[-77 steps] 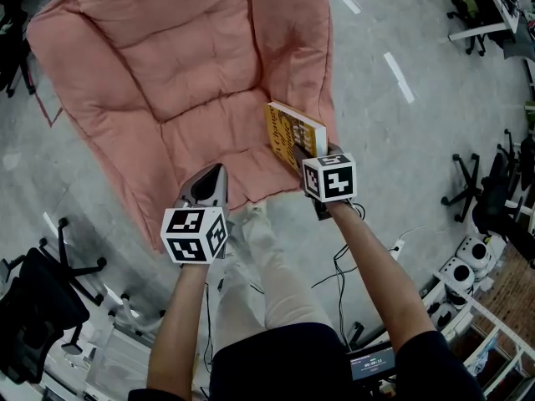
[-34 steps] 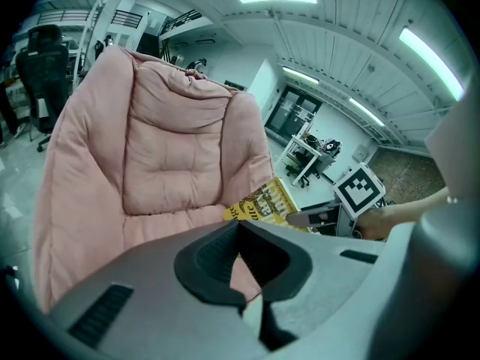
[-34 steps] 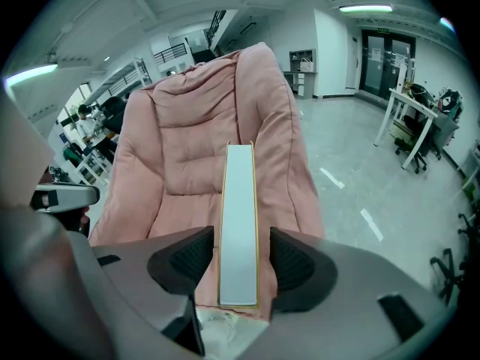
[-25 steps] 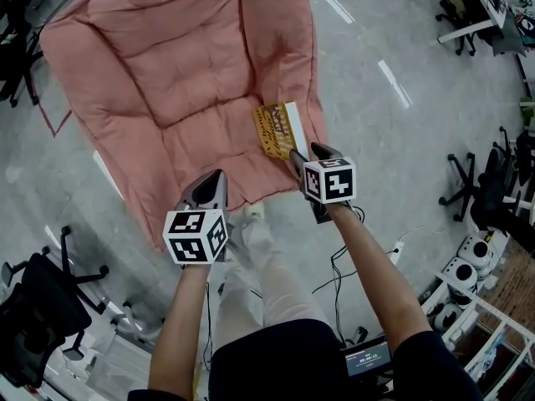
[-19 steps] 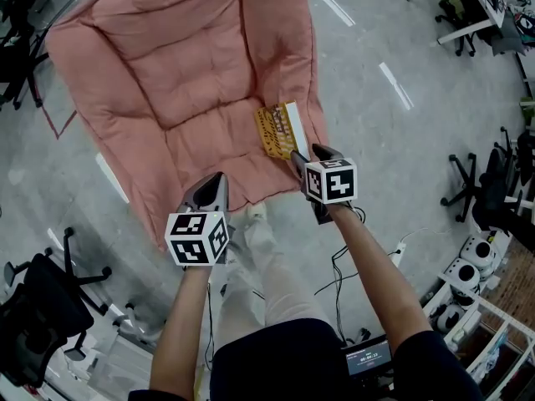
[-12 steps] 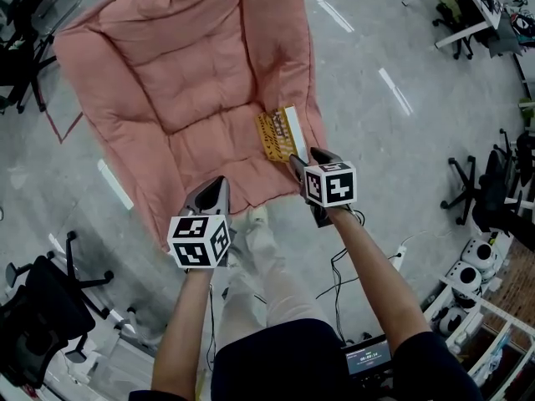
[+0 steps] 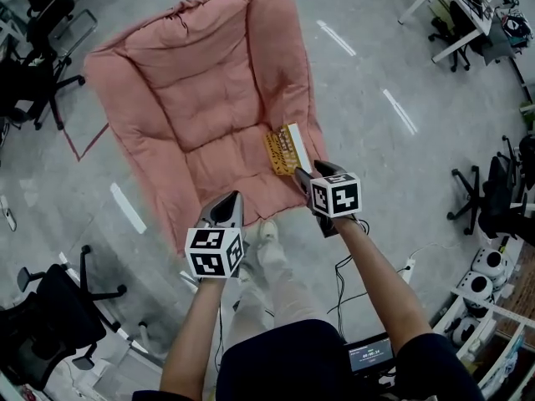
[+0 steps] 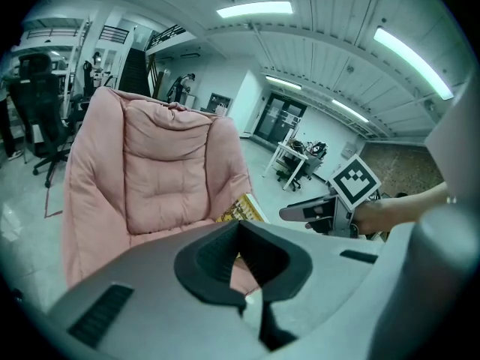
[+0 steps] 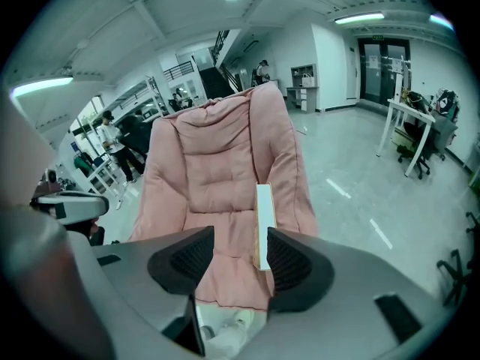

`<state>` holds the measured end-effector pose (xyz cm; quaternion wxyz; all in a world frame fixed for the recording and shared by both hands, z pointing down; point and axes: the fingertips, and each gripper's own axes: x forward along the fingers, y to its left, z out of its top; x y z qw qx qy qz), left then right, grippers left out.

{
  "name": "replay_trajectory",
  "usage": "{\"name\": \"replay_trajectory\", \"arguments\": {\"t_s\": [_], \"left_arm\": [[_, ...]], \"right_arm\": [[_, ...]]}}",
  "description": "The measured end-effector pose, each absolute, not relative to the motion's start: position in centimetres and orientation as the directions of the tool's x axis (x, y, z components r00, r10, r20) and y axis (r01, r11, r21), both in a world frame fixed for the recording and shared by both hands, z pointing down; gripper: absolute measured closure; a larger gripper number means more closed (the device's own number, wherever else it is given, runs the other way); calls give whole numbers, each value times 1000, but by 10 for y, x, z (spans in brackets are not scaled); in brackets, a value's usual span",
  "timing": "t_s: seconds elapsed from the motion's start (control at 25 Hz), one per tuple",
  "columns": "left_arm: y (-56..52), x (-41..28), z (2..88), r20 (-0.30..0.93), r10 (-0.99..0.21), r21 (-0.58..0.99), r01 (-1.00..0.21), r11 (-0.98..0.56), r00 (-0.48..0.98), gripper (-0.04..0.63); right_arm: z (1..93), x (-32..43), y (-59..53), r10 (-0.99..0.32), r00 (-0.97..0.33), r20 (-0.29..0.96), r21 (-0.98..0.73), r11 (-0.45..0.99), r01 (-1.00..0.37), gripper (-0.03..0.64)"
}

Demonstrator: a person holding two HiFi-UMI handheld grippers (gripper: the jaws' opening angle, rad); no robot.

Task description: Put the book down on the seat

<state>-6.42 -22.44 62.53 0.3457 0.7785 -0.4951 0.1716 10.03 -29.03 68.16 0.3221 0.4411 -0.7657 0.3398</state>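
Leaning on edge against the right armrest of the pink padded chair (image 7: 192,98): book (image 7: 284,147), down on the seat cushion, toward its near edge. Shows yellow cover to the left, white page block to the right.

Right gripper (image 7: 303,174) just near of it, jaws wide apart, clamped on nothing. In the right gripper view, book's page edge lined up in the gap, close by the right-hand pad; contact not clear.

Left gripper (image 7: 230,200) to the left, at the seat's near edge, jaws closed together, nothing between them.

Nearer than both: person's pale trouser legs and shoes (image 7: 266,232) on grey floor (image 7: 376,73). White floor stripes (image 7: 399,111) right of the chair. Black office chairs (image 7: 50,307) at near left and far left. White desk (image 7: 443,7) at far right.
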Motion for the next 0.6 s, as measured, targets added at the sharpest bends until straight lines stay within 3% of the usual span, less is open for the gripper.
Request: {"name": "replay_trajectory", "arguments": {"t_s": [0.6], "left_arm": [[-201,-80,555,545,-710,328,-893,-308,445,594]], "right_arm": [[592,65,-259,-521,-491,698,-220,496,-840,396]]}}
